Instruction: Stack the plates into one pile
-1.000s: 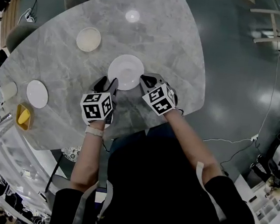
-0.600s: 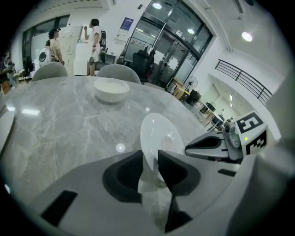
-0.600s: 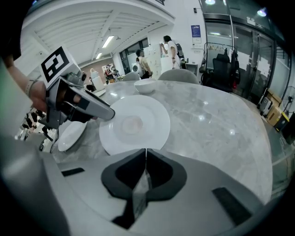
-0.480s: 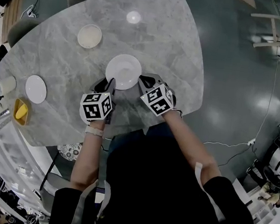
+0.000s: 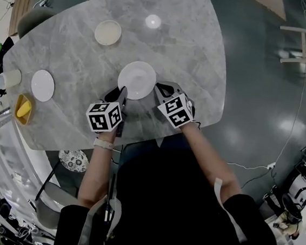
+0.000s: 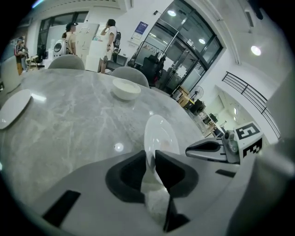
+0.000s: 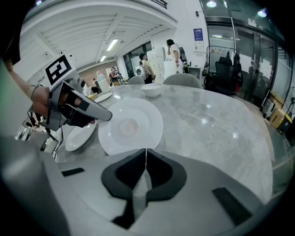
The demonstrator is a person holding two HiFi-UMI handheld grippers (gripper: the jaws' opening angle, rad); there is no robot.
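White plate [image 5: 137, 79] is pinched by its rim between the left gripper's [image 6: 151, 157] jaws, which have just been closing, while the right gripper's [image 7: 146, 156] jaws sit shut at its near edge; best lifted level, I'd say.

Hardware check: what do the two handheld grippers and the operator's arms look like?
The left gripper and the right gripper both have light grey shells and black jaw pads. Each carries a cube of black-and-white square markers. The person wears a black top that leaves the forearms bare, and a white wristband on the left wrist.
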